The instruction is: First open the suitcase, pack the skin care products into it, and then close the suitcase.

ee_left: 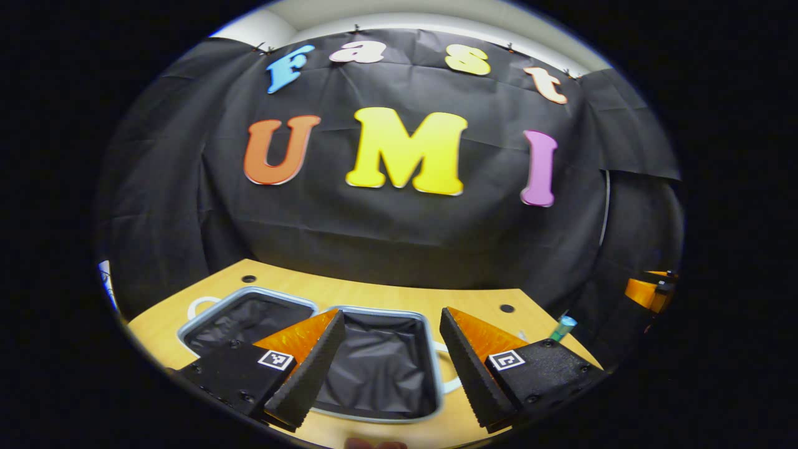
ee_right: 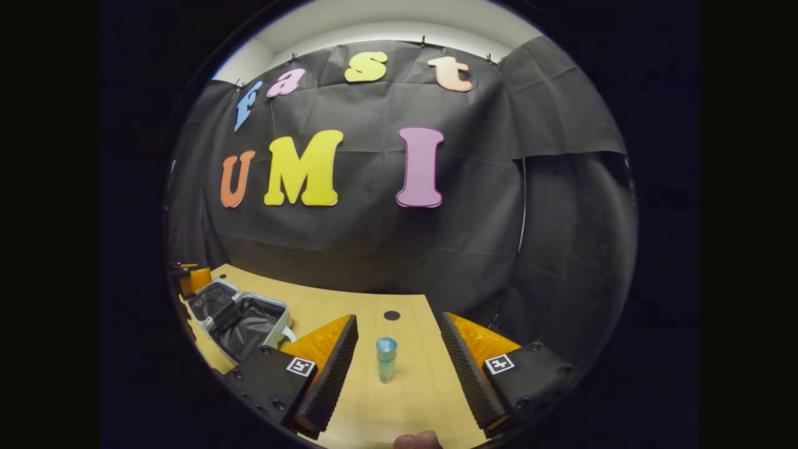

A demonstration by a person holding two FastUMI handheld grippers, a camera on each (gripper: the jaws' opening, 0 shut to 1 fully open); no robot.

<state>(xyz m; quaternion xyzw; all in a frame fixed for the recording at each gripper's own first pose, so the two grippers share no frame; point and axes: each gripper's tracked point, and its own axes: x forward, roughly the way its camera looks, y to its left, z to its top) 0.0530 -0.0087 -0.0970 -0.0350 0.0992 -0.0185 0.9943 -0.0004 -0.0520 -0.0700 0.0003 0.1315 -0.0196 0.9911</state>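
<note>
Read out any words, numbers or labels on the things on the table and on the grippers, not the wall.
Square markers on the left gripper and the right gripper: coded patterns, no words.
Bottle: too small to read any print.
Suitcase: no text seen.

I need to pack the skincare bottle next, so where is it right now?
In the right gripper view the bottle stands upright on the table, ahead between the open right gripper fingers, untouched, with the open suitcase off to its left.
</note>
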